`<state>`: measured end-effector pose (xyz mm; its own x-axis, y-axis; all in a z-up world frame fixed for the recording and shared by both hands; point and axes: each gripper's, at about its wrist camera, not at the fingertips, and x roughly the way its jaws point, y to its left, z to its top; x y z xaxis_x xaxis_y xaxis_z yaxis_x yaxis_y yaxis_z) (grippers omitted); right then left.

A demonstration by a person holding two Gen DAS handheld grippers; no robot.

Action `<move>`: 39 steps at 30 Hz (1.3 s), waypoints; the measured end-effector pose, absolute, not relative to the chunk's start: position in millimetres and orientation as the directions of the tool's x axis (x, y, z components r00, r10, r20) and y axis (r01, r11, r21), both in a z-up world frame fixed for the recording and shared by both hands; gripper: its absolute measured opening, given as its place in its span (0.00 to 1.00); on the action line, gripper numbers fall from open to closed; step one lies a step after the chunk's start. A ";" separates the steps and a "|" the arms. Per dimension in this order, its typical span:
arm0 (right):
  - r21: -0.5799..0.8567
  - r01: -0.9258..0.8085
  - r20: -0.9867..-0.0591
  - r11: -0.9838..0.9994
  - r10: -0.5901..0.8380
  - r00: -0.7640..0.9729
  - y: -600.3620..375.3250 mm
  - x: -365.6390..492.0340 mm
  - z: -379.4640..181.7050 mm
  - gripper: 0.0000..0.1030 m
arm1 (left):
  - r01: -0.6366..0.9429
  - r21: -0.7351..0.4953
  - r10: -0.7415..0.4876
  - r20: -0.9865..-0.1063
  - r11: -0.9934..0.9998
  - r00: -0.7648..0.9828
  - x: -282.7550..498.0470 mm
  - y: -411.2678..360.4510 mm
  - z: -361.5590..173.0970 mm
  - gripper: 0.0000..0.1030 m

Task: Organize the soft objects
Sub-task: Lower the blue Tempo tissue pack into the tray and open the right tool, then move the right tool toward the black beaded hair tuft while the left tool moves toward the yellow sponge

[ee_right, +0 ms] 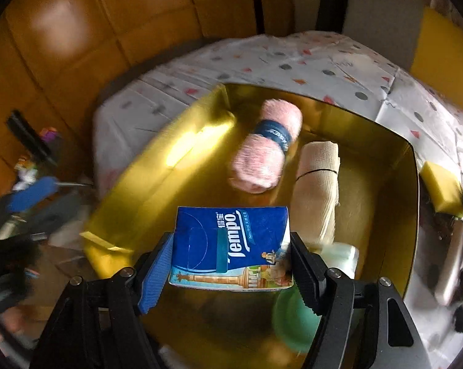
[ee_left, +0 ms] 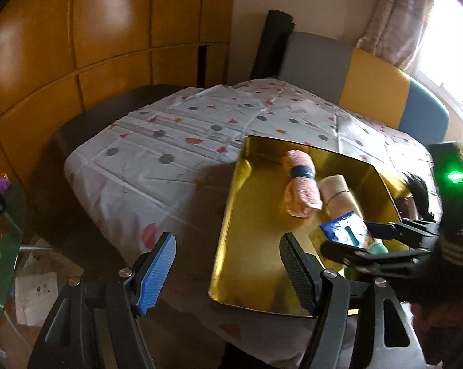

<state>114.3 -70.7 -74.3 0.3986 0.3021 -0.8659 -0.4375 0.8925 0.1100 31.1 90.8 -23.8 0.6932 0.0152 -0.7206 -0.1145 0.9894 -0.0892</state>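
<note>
Right gripper (ee_right: 231, 261) clamps the tissue pack (ee_right: 231, 243) by its sides above the gold box (ee_right: 157, 153), likely to drop it beside the pink roll (ee_right: 265, 147). Left gripper (ee_left: 228, 270) hangs empty, fingers apart, near the box edge.

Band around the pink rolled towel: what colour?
Dark blue band with pale lettering; right wrist view shows it best.
</note>
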 end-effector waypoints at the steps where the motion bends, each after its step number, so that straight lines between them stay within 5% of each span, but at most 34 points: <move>1: 0.067 -0.417 -0.872 0.906 0.257 0.417 -70.9 119.9 -79.5 0.71 | -0.118 -0.085 0.020 -0.724 0.989 0.690 31.4 92.5 -24.5 0.69; 39: 0.090 -0.086 -0.695 0.992 0.124 0.708 -232.0 67.1 -10.6 0.84 | 0.063 0.008 -0.038 -0.715 0.998 0.698 25.1 25.4 -14.0 0.69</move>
